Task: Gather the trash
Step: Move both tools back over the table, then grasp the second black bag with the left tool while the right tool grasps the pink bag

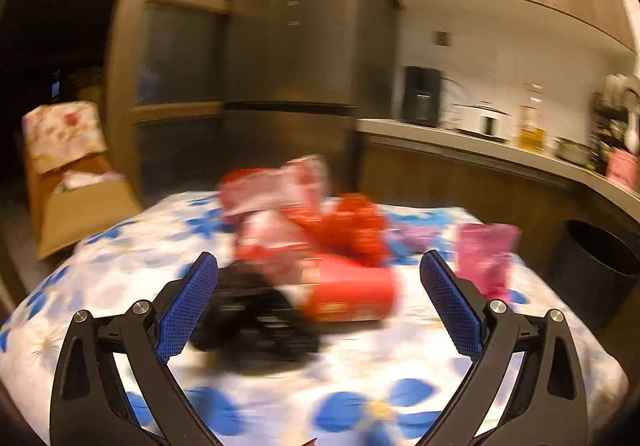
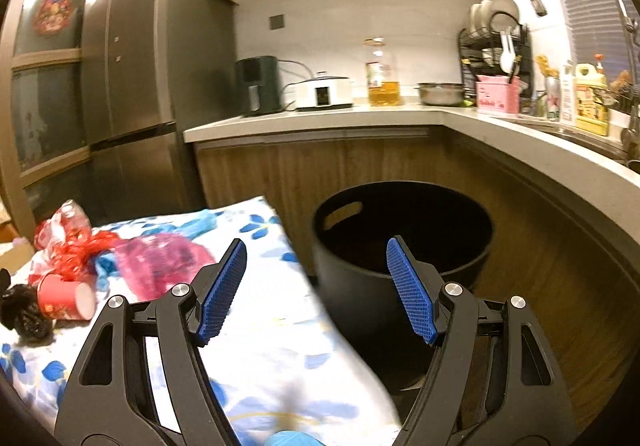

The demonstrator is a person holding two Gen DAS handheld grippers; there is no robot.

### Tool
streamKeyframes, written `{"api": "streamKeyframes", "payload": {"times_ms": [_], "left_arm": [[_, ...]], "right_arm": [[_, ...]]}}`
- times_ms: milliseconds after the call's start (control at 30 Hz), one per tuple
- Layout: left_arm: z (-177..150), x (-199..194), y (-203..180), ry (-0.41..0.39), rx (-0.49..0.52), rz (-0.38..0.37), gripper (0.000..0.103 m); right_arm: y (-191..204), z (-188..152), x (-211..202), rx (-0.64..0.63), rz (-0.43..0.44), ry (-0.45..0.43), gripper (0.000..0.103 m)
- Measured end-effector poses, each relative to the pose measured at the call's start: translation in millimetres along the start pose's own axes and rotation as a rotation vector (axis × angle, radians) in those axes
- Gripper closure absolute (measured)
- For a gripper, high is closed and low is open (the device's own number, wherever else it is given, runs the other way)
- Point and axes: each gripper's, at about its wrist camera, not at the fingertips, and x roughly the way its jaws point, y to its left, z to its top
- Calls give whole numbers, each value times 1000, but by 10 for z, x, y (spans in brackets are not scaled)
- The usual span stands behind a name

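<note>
While the left wrist view is blurring, the left gripper (image 1: 318, 270) is hanging wide and empty over the floral cloth (image 1: 120, 274), facing a red paper cup (image 1: 352, 294), black wrapper (image 1: 256, 318) and pink bag (image 1: 486, 258). In the right wrist view, the right gripper (image 2: 316, 258) is gaping wide, holding nothing, above the cloth's edge beside the black bin (image 2: 400, 246), with the trash lying off to its left.

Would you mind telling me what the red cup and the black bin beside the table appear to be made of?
The red cup looks like printed paper: matte wall, pale flat base, lying on its side. The black bin seems to be moulded plastic with a dull sheen and a cut-out handle slot, though blur leaves this uncertain.
</note>
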Motion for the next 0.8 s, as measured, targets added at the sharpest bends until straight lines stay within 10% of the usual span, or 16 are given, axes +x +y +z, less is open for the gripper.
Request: {"api": "streamKeyframes", "payload": {"times_ms": [367, 667, 800], "left_arm": [[-96, 331, 510, 140, -79, 22, 13], [-239, 544, 484, 270, -61, 2, 79], [-262, 537, 497, 275, -66, -10, 93]], "right_arm": [[632, -117, 22, -78, 88, 24, 31], [947, -152, 278, -101, 139, 64, 31], [1085, -157, 435, -103, 193, 86, 31]]}}
